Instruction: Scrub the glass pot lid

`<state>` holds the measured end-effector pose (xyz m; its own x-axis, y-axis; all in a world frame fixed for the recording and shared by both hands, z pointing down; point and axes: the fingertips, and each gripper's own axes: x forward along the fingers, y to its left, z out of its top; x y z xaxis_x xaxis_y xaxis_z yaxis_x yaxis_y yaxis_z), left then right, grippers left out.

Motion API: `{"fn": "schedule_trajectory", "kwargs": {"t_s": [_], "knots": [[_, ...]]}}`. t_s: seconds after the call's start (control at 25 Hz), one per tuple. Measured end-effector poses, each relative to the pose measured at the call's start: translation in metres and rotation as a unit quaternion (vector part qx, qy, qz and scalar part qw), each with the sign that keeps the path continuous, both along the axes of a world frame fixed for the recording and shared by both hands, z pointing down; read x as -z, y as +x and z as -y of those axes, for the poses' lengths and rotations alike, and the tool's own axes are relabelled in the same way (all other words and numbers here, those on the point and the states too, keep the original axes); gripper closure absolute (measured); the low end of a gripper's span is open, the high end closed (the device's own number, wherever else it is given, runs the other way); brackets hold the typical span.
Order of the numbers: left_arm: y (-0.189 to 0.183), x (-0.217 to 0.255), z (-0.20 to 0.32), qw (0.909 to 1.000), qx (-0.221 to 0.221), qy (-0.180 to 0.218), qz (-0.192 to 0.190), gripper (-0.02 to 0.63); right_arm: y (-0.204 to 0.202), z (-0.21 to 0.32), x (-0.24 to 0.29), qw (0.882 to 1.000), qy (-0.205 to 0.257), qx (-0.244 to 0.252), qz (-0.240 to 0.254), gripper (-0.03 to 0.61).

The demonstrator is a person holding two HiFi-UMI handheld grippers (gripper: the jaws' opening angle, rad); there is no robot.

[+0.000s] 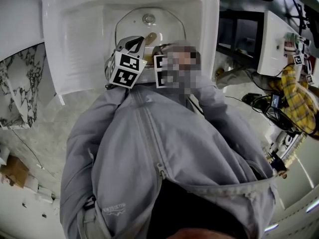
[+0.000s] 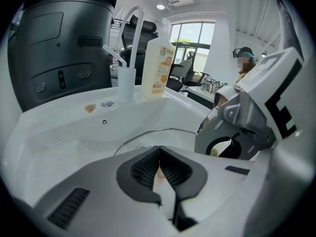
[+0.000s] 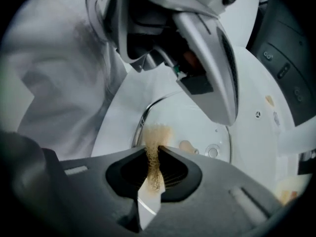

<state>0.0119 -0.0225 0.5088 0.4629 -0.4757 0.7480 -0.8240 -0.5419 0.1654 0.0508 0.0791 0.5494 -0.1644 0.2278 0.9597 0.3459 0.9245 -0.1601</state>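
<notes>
Now scrubbing step: right gripper (image 3: 153, 149) clamped on tan scrub pad (image 3: 157, 135) above glass pot lid (image 3: 197, 122) lying in sink (image 1: 79, 34); left gripper (image 2: 159, 149) clenched, apparently empty. Next likely: press pad onto glass, rub.

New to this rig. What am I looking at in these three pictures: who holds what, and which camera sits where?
There is no robot here. A person in a grey jacket holds a two-jaw gripper in each hand. The head view comes from a camera on the person's head, looking steeply down at a white sink. The other two pictures come from cameras riding on the grippers, each looking along its own jaws. A glass pot lid with a tan knob lies in the basin. The left gripper is shut, and I see nothing gripped in it. The right gripper is shut on a tan scrub pad, over the lid. Behind the basin stand a faucet and a soap bottle.
</notes>
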Motion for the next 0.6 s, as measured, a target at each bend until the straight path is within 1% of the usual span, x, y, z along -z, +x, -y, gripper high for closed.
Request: {"fn": "schedule_trajectory", "kwargs": {"t_s": [0.08,0.16,0.28,0.36,0.44,0.52,0.6], "knots": [[-0.010,0.006,-0.001,1.0000,0.007,0.007,0.000,0.606,-0.014,-0.002,0.007,0.999,-0.025,-0.037,0.028,0.540],[-0.019,0.013,-0.001,0.9998,0.013,0.016,0.000,0.606,-0.023,0.002,0.016,0.993,-0.045,-0.091,0.062,0.540],[-0.029,0.021,-0.001,0.9994,0.019,0.027,-0.003,0.606,-0.028,0.013,0.037,0.974,-0.067,-0.179,0.120,0.540],[-0.031,0.029,0.000,0.9992,0.017,0.035,-0.004,0.607,-0.027,0.023,0.053,0.957,-0.073,-0.233,0.153,0.540],[-0.027,0.038,0.002,0.9988,0.011,0.046,-0.009,0.607,-0.018,0.035,0.069,0.938,-0.071,-0.288,0.180,0.540],[-0.018,0.046,0.005,0.9983,0.003,0.055,-0.017,0.606,-0.005,0.048,0.082,0.914,-0.064,-0.343,0.207,0.540],[-0.006,0.051,0.009,0.9975,-0.016,0.065,-0.024,0.606,0.012,0.064,0.091,0.886,-0.048,-0.398,0.233,0.540]]}}
